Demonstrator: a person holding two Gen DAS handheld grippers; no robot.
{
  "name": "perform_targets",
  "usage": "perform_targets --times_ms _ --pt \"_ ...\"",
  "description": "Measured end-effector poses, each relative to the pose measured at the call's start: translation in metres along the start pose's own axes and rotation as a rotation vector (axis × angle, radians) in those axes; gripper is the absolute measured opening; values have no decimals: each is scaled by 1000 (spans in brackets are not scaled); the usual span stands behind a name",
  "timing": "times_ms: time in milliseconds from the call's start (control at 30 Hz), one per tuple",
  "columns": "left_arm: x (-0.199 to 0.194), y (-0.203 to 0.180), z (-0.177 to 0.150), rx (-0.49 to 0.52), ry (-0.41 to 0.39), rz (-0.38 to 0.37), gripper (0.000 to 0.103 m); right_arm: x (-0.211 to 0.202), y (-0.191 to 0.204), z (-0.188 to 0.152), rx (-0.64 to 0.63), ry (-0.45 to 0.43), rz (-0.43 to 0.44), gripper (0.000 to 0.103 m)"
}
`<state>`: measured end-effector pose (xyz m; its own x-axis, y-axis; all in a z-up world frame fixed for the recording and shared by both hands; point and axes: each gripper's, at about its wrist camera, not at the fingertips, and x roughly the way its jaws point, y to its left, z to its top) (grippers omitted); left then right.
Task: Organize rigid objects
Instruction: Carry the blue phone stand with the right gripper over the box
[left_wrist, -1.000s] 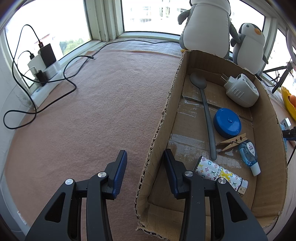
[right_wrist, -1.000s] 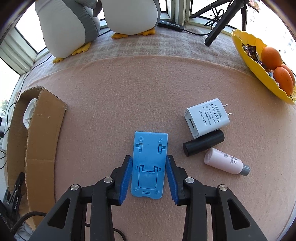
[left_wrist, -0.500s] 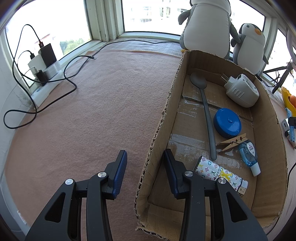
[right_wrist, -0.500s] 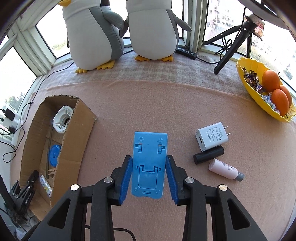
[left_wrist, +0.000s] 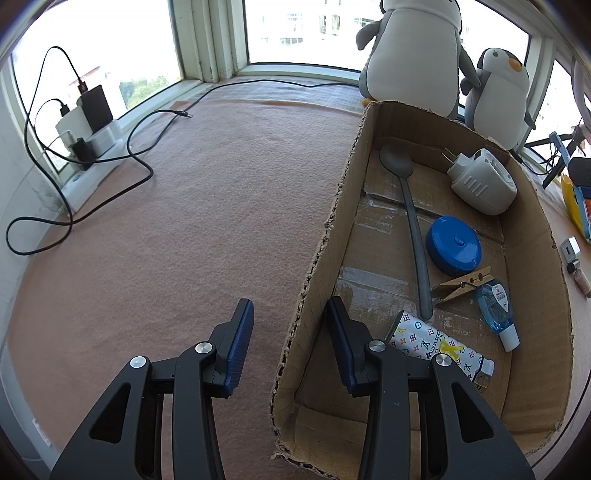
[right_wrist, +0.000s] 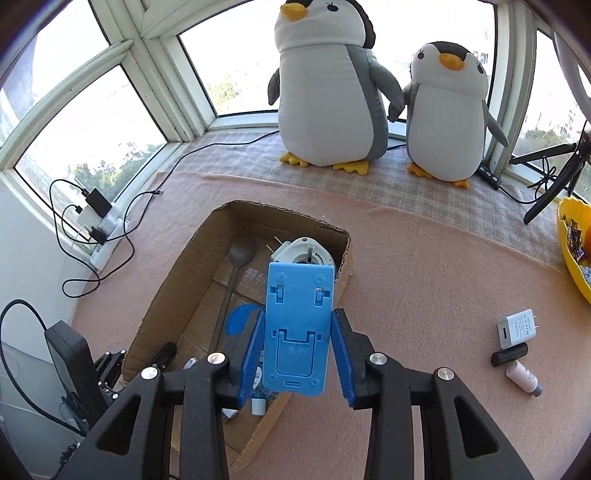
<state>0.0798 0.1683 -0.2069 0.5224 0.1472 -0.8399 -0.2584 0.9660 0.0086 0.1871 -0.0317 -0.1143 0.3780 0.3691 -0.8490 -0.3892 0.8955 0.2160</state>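
Observation:
My right gripper (right_wrist: 297, 314) is shut on a blue plastic phone stand (right_wrist: 297, 325), held flat side up in the air over the right wall of the open cardboard box (right_wrist: 177, 280). My left gripper (left_wrist: 289, 302) is open, with one jaw on each side of the box's (left_wrist: 535, 258) left wall and carpet showing between pad and wall. Inside the box lie a grey spoon (left_wrist: 415, 229), a blue round case (left_wrist: 453, 245), a white plug adapter (left_wrist: 482, 181), a clothespin (left_wrist: 461, 286), a small blue bottle (left_wrist: 496, 310) and a patterned tube (left_wrist: 439, 347).
On the pink carpet to the right lie a white charger (right_wrist: 517, 328), a black cylinder (right_wrist: 509, 354) and a pink bottle (right_wrist: 524, 376). A yellow bowl (right_wrist: 572, 251) sits at the right edge. Two plush penguins (right_wrist: 328, 92), a tripod (right_wrist: 550, 184), and a power strip with cables (right_wrist: 99, 221) line the windows.
The right gripper rose and swung left with the blue stand, from just above the carpet near the charger to over the box. The left gripper has not moved.

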Motion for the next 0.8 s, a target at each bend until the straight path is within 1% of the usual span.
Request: perform_targets --times_ms 167,300,600,800 --pt "0 0 0 -5 -1 -3 39 12 32 1 -42 16 52 33" --pt "0 1 -1 -8 -2 -5 39 24 48 0 -60 37 87 33" --pt "0 0 -1 -11 -3 -7 39 45 56 -4 -45 87 120 33" --pt "-1 0 -2 -10 -3 -7 39 53 59 -7 -59 105 119 33"
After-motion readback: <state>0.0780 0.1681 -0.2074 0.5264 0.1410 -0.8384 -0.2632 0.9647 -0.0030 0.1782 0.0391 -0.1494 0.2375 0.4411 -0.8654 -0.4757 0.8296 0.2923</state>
